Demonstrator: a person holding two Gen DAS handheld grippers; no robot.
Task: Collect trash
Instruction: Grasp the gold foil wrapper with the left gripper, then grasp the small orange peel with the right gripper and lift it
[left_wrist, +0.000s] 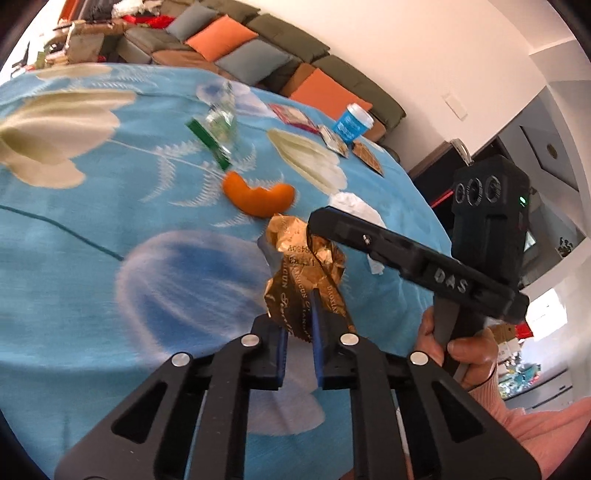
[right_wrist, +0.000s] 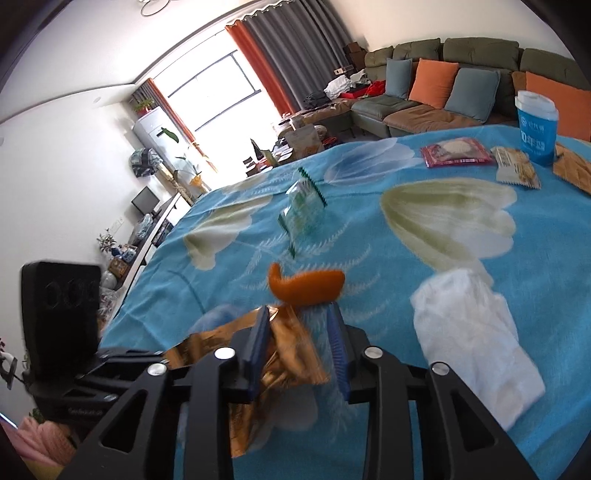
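A crumpled gold foil wrapper with printed lettering (left_wrist: 308, 280) is seen pinched between the blue-padded fingers (left_wrist: 318, 325) of the left tool (left_wrist: 299, 332), raised above the tabletop covered with a light blue floral cloth (left_wrist: 92, 258). In the right wrist view the same gold wrapper (right_wrist: 284, 354) is seen lying between the fingers of the right tool (right_wrist: 301, 345); those fingers are spread apart, the left blue pad (right_wrist: 258, 343) touching the foil while the right pad (right_wrist: 338, 347) stands clear of it. The right tool's black body (left_wrist: 417, 258) is visible in the left wrist view, its tip just at the upper edge of the wrapper, with the person's hand (left_wrist: 458, 347) wrapped around its handle.

A curved piece of orange peel (left_wrist: 258, 197) is seen lying on the cloth just beyond the wrapper. Farther away, a clear plastic wrapper with green edges (left_wrist: 218, 136) is seen, blurred. A crumpled white tissue (right_wrist: 476, 343) rests on the cloth to the right of the right tool. Near the far edge of the tabletop, a blue paper cup with a white lid (right_wrist: 535, 125) stands upright, with a flat red snack packet (right_wrist: 456, 151), a pale snack packet (right_wrist: 515, 168) and a brown packet (right_wrist: 572, 170) lying around it. A grey-green sofa with orange and grey-blue cushions (right_wrist: 443, 88) is seen behind the tabletop.
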